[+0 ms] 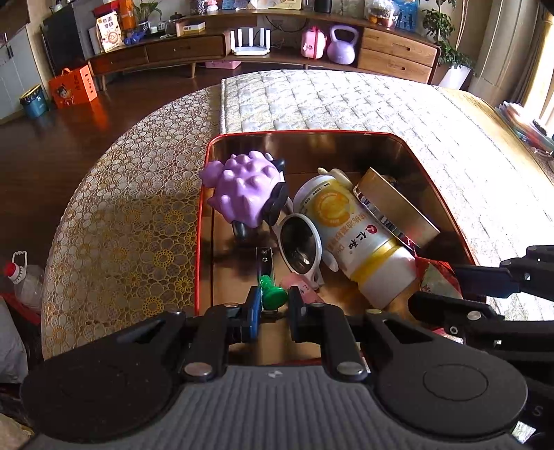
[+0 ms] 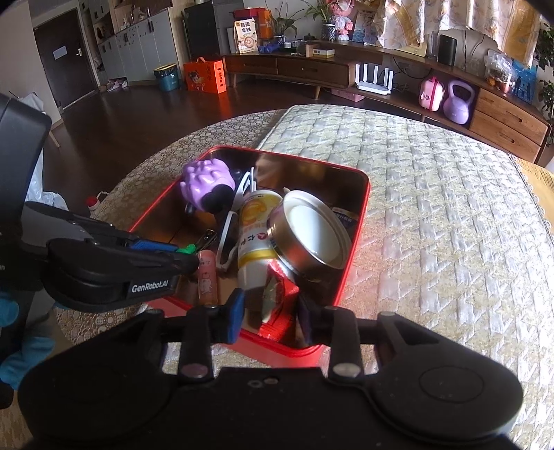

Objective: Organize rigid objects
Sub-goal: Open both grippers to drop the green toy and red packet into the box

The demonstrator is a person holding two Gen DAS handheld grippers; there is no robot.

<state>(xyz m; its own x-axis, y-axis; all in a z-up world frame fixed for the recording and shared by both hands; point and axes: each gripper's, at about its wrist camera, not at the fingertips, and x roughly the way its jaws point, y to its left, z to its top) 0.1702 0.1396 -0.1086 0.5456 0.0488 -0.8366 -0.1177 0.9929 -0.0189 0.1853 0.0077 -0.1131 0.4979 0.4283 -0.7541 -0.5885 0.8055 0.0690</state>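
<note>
Risk: green piece (image 1: 273, 294) is pinched between the left gripper (image 1: 274, 308) pads just above the red tin (image 1: 202, 221) floor, near its front wall; it could be dropped askew onto the pink tube (image 2: 207, 273). Right gripper (image 2: 270, 311) fingers are spread around the red packet (image 2: 277, 297), not pressing; packet could be snagged on withdrawal, and the leaning bottle (image 1: 349, 228) nudged.

We're in somebody's living room here: dark wood floor (image 2: 145, 114), a long low wooden sideboard (image 1: 194, 48) cluttered with boxes and potted plants (image 1: 441, 31), a white router (image 1: 250, 41), a lilac kettlebell (image 2: 457, 105), and a lace-covered table (image 1: 121, 207) up front.
</note>
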